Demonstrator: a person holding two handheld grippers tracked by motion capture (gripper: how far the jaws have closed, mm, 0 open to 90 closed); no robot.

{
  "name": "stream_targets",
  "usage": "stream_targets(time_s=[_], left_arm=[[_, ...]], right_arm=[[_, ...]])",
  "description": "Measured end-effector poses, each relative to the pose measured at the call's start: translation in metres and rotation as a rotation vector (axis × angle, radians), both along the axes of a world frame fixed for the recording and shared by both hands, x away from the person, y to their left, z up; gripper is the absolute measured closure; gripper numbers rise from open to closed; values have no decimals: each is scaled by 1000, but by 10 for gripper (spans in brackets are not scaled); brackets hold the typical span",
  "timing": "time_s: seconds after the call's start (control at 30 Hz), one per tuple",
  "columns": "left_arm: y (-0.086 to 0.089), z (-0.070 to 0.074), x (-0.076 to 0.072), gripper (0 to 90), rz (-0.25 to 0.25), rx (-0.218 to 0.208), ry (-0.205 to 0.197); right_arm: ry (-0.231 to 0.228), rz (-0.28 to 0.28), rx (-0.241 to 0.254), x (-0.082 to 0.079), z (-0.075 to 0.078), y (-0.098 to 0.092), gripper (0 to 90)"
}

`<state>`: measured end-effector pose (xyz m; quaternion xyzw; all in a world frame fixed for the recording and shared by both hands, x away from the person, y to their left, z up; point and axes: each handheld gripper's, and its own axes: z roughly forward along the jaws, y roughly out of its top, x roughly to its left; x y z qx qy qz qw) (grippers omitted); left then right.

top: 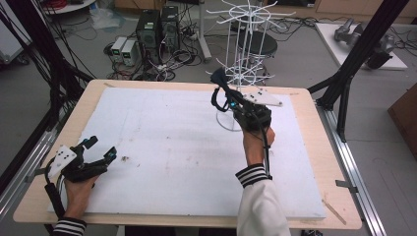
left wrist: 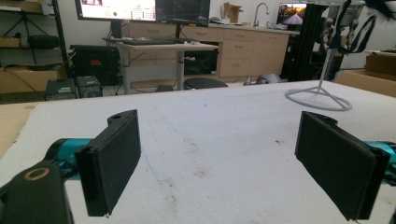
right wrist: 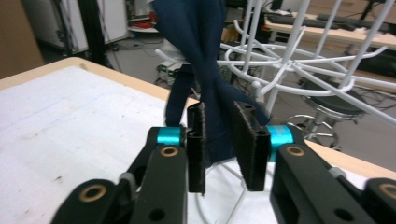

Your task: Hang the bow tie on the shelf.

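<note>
Meanwhile, the right gripper (right wrist: 219,149) pinched a dark blue cloth (right wrist: 205,60) between its jaws beside the rack (right wrist: 299,65), while the left gripper (left wrist: 233,168) gaped wide, empty.

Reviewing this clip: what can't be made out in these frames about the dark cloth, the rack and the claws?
- Dark navy cloth strip: its top is cut off by the right gripper view's upper edge, so what it hangs from is unclear.
- White wire rack: in the high view the right claw and the hand cover its lower stem.
- Left claw: open, holding nothing.
</note>
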<state>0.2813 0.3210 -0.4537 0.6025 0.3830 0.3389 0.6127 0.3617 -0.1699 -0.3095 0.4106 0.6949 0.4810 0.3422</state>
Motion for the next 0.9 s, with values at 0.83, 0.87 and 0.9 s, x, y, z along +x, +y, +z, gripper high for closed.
stream_targets(time_s=[0.83,0.87,0.9], left_arm=[[1,-1,-2,146,-3,-7,-17],[1,-1,-2,146,-3,-8,-16],[1,-1,-2,146,-3,-7,-16]], right_arm=[[-129,103,111,-73,-57,-66,112],[-140,99,115,-77,-63,-71,112],[-143,96,126,-82,-69,-75,112]])
